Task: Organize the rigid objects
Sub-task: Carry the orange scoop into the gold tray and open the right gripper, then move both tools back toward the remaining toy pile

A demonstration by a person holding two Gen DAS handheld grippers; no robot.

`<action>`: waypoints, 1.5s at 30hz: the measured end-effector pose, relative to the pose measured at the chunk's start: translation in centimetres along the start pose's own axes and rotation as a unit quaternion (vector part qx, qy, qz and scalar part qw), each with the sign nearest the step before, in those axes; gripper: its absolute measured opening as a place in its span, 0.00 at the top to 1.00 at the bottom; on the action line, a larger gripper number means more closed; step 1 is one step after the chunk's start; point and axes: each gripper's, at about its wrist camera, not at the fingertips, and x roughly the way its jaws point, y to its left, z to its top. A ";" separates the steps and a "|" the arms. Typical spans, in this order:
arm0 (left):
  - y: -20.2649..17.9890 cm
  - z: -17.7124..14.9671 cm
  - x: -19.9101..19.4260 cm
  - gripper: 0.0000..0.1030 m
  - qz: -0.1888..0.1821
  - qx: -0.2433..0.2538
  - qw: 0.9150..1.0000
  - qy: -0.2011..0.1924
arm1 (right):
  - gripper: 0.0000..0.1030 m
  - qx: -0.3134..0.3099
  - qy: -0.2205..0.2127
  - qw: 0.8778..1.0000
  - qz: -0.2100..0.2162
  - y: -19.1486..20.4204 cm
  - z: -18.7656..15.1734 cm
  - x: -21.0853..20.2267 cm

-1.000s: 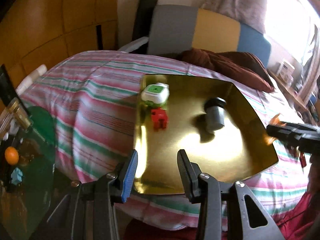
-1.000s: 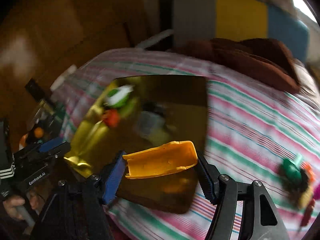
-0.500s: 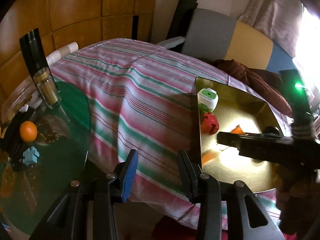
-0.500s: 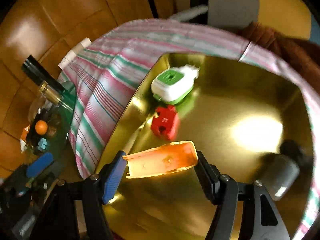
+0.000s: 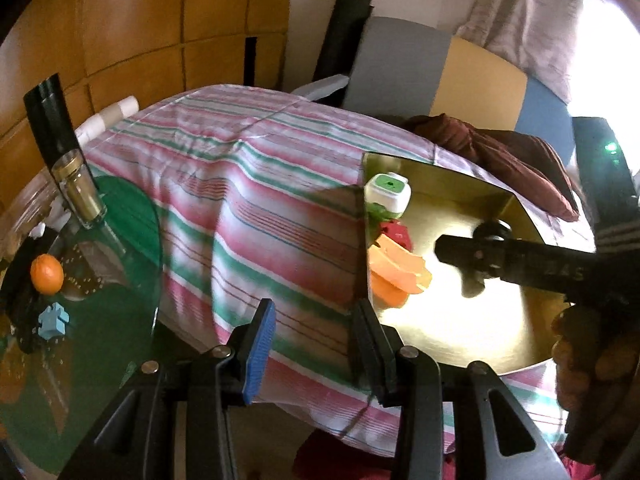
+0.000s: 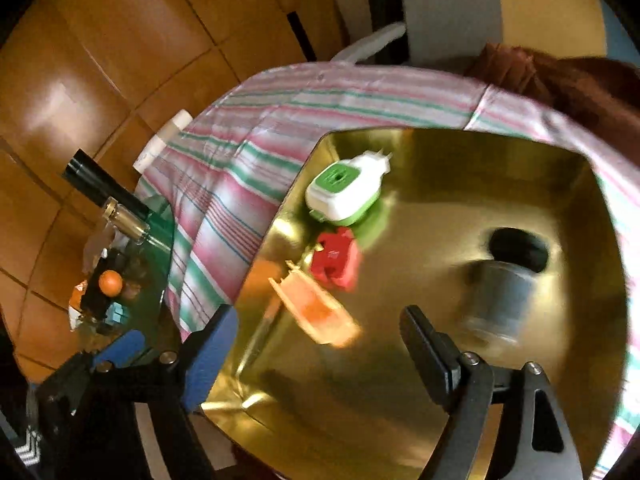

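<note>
Item: orange plastic trough-shaped piece [image 6: 314,310], open side up, lying loose on gold reflective metal tray [image 6: 460,168] near its left edge, blurred.
Neighbours on tray: red plastic block [image 6: 336,258] just beside the orange piece; white-and-green plug-in device [image 6: 344,192] beyond the block; grey cylinder with black cap [image 6: 500,288] well apart to the right, blurred.
Right gripper [image 6: 320,340]: jaws wide, just been opening, pads clear of the orange piece; nothing held.
Left gripper [image 5: 310,340]: jaws narrow, nothing between them, over the near bed edge.
Tray support: striped pink-green-white bedsheet [image 5: 260,200].
Further out: green glass side table [image 5: 112,320] carrying orange ball [image 5: 47,274], small blue block [image 5: 52,322], glass bottle [image 5: 78,188].
</note>
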 end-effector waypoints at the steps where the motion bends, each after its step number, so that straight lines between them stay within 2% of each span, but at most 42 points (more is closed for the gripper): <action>1: -0.3 0.0 -0.1 0.60 -0.001 0.004 1.000 -0.001 | 0.18 -0.002 -0.006 1.000 -0.003 -0.2 -0.1 -0.6; 12: -5.2 -0.4 -1.2 0.60 -0.029 0.069 0.997 -0.005 | 0.12 -0.018 -0.079 0.994 -0.067 -3.3 -1.8 -7.7; 26: -9.8 -1.3 -2.1 0.60 -0.055 0.130 0.990 -0.004 | 0.11 0.037 -0.121 0.984 -0.125 -9.9 -5.1 -13.3; 34: -12.1 -1.5 -2.3 0.60 -0.069 0.157 0.985 -0.004 | 0.11 0.085 -0.140 0.971 -0.172 -15.4 -6.7 -17.4; 37: -13.3 -1.6 -2.4 0.60 -0.078 0.170 0.982 -0.004 | 0.11 0.107 -0.152 0.963 -0.197 -17.8 -7.4 -19.6; 40: -14.8 -1.5 -2.6 0.60 -0.093 0.184 0.978 -0.003 | 0.11 0.139 -0.170 0.947 -0.236 -20.8 -8.3 -22.1; 43: -16.3 -1.4 -2.9 0.60 -0.110 0.191 0.975 -0.006 | 0.11 0.192 -0.191 0.920 -0.284 -24.7 -9.8 -25.0; 45: -17.5 -1.3 -3.0 0.60 -0.123 0.197 0.973 -0.004 | 0.10 0.232 -0.205 0.894 -0.323 -27.8 -11.3 -26.9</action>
